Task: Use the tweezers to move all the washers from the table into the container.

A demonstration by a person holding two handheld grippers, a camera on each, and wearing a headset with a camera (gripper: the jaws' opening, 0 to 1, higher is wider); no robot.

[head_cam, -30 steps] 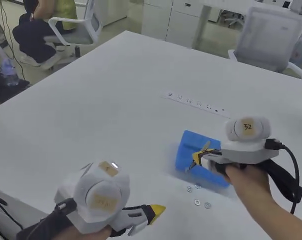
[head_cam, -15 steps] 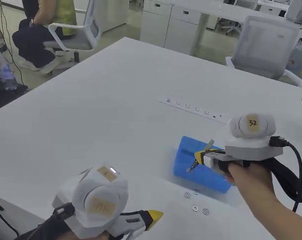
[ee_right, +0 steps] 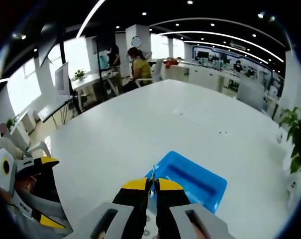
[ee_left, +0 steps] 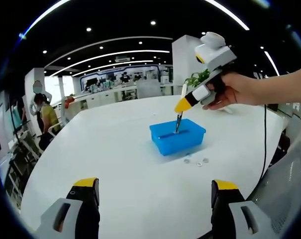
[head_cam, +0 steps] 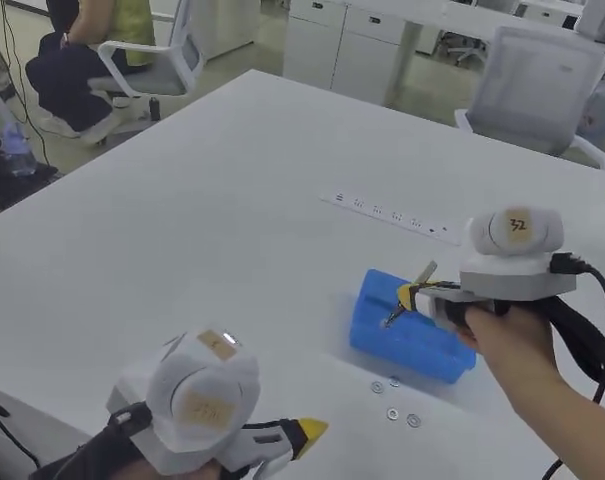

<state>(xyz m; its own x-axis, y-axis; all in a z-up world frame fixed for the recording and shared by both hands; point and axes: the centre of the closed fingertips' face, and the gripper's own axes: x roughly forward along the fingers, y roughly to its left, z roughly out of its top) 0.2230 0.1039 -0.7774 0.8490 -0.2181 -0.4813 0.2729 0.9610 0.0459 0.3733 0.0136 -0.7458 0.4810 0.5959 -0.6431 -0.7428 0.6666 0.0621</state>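
R gripper (head_cam: 407,297) pinches tweezers (head_cam: 393,313) over container (head_cam: 422,345); L gripper (ee_left: 154,184) gapes. Washers (head_cam: 393,413): tiny, light, slippery, I'd nip the rim.

Pwr strip (head_cam: 390,217); office chair (head_cam: 537,80) behind rt; seated person (head_cam: 67,70) top left; cabinets (head_cam: 347,45) btwn.

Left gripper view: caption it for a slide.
Right gripper holds tweezers over the blue container; washers lie beside it on the table.
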